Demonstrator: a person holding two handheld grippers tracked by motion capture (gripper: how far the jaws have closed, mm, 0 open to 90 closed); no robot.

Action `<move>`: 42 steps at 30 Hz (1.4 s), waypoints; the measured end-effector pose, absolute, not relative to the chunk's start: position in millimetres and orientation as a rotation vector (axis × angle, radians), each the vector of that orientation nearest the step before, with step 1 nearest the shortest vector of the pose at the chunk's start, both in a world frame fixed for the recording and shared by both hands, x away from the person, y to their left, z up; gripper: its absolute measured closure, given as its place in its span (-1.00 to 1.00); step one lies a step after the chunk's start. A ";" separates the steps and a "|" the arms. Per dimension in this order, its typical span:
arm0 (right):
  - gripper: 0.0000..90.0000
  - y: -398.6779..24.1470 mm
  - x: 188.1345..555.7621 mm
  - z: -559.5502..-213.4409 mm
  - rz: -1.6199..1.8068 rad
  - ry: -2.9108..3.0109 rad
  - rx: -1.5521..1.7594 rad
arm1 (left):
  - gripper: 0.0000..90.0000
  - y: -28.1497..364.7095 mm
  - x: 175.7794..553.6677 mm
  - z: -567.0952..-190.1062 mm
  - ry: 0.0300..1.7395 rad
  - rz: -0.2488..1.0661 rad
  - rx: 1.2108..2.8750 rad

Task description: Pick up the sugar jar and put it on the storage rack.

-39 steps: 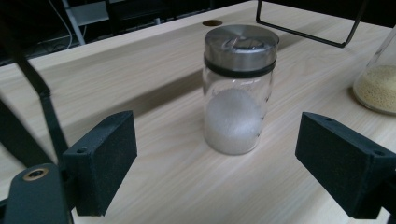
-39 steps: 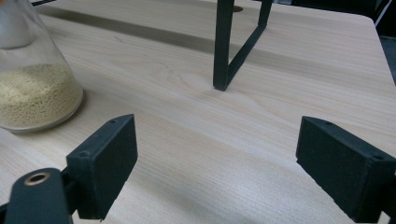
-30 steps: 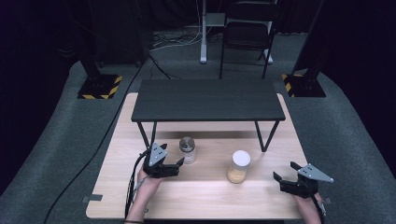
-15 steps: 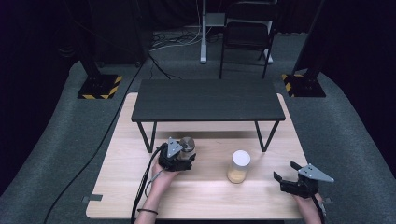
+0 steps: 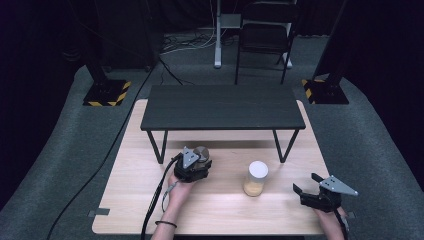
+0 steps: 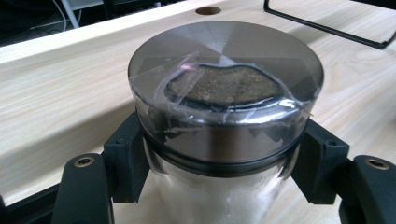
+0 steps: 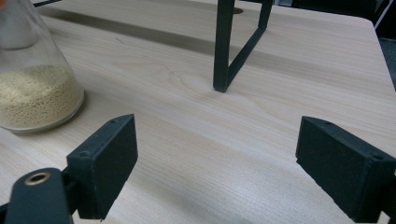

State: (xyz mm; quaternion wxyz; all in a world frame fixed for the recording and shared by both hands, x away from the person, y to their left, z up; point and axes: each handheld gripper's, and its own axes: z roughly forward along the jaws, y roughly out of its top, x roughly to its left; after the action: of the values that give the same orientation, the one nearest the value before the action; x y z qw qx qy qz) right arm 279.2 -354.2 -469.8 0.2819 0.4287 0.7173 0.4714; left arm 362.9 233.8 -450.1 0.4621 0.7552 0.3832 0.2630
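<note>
Since a second ago the left gripper (image 5: pixel 196 167) has moved forward to the metal-lidded jar (image 5: pixel 201 153), and its jaws now sit against the glass on both sides just under the lid (image 6: pixel 225 84), on the table (image 5: pixel 130 200) near the black shelf (image 5: pixel 222 106). Right gripper (image 5: pixel 306 189) rests with jaws wide, beside the grain jar (image 5: pixel 255 178).

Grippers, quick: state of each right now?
Left gripper: jaws around the metal-lidded jar; contact cannot be told.
Right gripper: open, holding nothing.

A black shelf (image 5: pixel 222 106) stands on the wooden table (image 5: pixel 120 200); chair (image 5: pixel 265 35) behind.
</note>
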 end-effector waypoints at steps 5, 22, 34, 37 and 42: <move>-0.74 -353.8 279.3 -469.9 1.262 1.922 1.149 | -0.31 238.8 356.8 -445.6 0.911 0.645 1.829; -0.74 -352.7 280.0 -469.9 1.259 1.929 1.143 | -0.31 268.9 335.9 -384.9 0.829 0.692 1.696; -0.74 -352.1 280.8 -469.6 1.256 1.935 1.143 | -0.31 275.6 334.3 -337.9 0.773 0.696 1.644; -0.74 -352.3 280.8 -469.6 1.257 1.935 1.144 | -0.31 276.3 333.7 -330.9 0.761 0.696 1.616; -0.74 -352.2 281.0 -469.5 1.256 1.936 1.144 | -0.31 272.3 335.4 -313.9 0.755 0.719 1.583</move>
State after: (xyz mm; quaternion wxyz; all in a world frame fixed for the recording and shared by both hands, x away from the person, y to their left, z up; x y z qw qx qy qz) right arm 281.0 -352.2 -469.5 0.2793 0.4265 0.7217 0.4683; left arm 335.4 272.3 -313.9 0.5833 0.6783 0.3236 0.3081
